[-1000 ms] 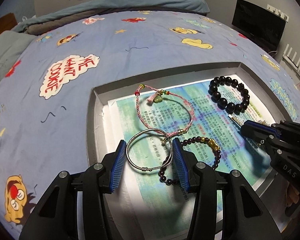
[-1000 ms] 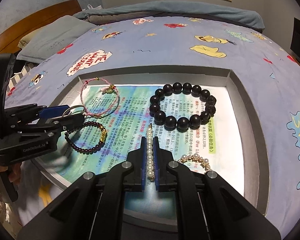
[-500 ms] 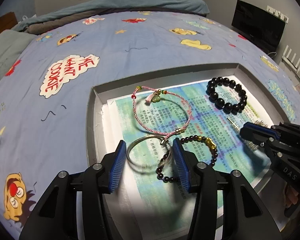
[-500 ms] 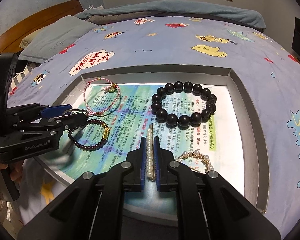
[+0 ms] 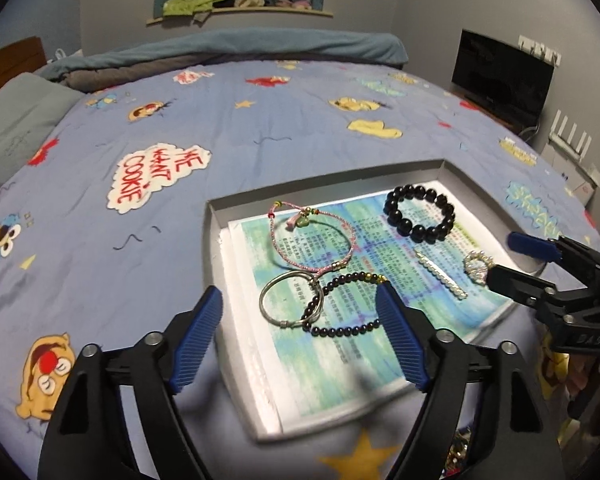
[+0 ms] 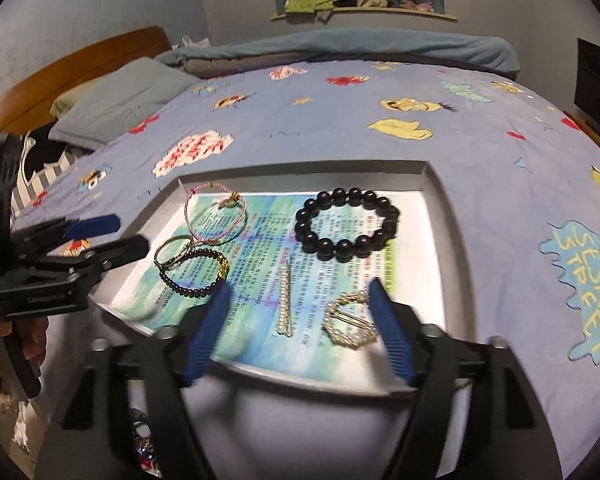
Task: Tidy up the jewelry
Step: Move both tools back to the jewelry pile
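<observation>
Both grippers hang over the grey tray (image 5: pixel 214 240) on the bed's cartoon-print bedspread (image 5: pixel 260 140), and both sets of jaws are swinging open with nothing gripped. The left gripper (image 5: pixel 300 340) spreads wide just short of the silver bangle (image 5: pixel 290 300), which lies flat on the printed paper sheet (image 5: pixel 340 360) at the tray's near-left, overlapping the small dark bead bracelet (image 5: pixel 346 304). No pad is on either. Far-left of them sits the pink cord bracelet (image 5: pixel 312 240), its loop touching the bangle's rim.

Over on the right, the right gripper (image 6: pixel 296 328) is opening too. The pearl hair clip (image 6: pixel 285 300) lies on the paper between its blue pads, free of both, and the round pearl brooch (image 6: pixel 350 320) rests just inside the right-hand pad. Far side of the tray, the big black bead bracelet (image 6: pixel 346 224) lies on its own.

How will these handle? All light, I'd say. The bangle looks stiff and slick, so a pinch across the wire rim beats squeezing the hoop. The bead strands are limp and will sag, so take one bead section. The cord is soft and may drag its neighbour along. The clip is rigid and narrow: grip across its middle. The pearl pieces look the most delicate, so gently.
</observation>
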`<state>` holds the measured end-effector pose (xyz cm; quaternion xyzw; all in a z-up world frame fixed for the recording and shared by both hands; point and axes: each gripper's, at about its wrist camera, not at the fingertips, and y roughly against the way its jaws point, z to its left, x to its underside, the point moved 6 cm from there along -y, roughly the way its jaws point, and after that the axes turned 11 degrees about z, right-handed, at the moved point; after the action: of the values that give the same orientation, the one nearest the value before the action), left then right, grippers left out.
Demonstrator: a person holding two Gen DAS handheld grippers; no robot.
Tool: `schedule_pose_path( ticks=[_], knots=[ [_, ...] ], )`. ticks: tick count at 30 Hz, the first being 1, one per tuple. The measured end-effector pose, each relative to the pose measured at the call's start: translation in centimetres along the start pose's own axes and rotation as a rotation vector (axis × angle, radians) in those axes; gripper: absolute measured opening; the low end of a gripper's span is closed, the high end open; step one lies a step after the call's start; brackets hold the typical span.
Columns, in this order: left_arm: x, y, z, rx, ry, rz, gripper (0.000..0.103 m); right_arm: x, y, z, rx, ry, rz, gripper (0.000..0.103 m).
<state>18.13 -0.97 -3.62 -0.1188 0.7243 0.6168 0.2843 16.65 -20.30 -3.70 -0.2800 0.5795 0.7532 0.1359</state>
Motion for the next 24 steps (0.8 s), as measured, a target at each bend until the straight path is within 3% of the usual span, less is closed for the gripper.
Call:
schedule_pose_path(
  ticks=[1,2,7,12,19,24],
  knots=[
    [0.2,0.5,0.1,0.0,0.012,-0.01,0.089,0.1,0.6,-0.2,-0.01,-0.012,-0.018,0.097],
    [0.5,1.0,0.3,0.002,0.023,-0.023,0.091,0.2,1.2,-0.4,-0.019,-0.021,-0.032,0.098],
    [1.9,3.0,0.9,-0.039,0.044,-0.076,0.096,1.1,3.5,-0.9,0.016,-0.015,-0.078,0.098],
    [4.8,4.0,1.1,-0.007,0.087,-0.092,0.097,2.6,5.4,-0.7,0.052,0.024,-0.118,0.098],
    [8.3,5.5,0.4,-0.055,0.039,-0.102,0.097,5.2,6.3,0.0,0.089,0.067,-0.118,0.098],
    [10.4,6.0,-0.7,-0.046,0.003,-0.087,0.097,7.5,6.4,0.5,0.075,0.085,-0.091,0.098]
  ],
)
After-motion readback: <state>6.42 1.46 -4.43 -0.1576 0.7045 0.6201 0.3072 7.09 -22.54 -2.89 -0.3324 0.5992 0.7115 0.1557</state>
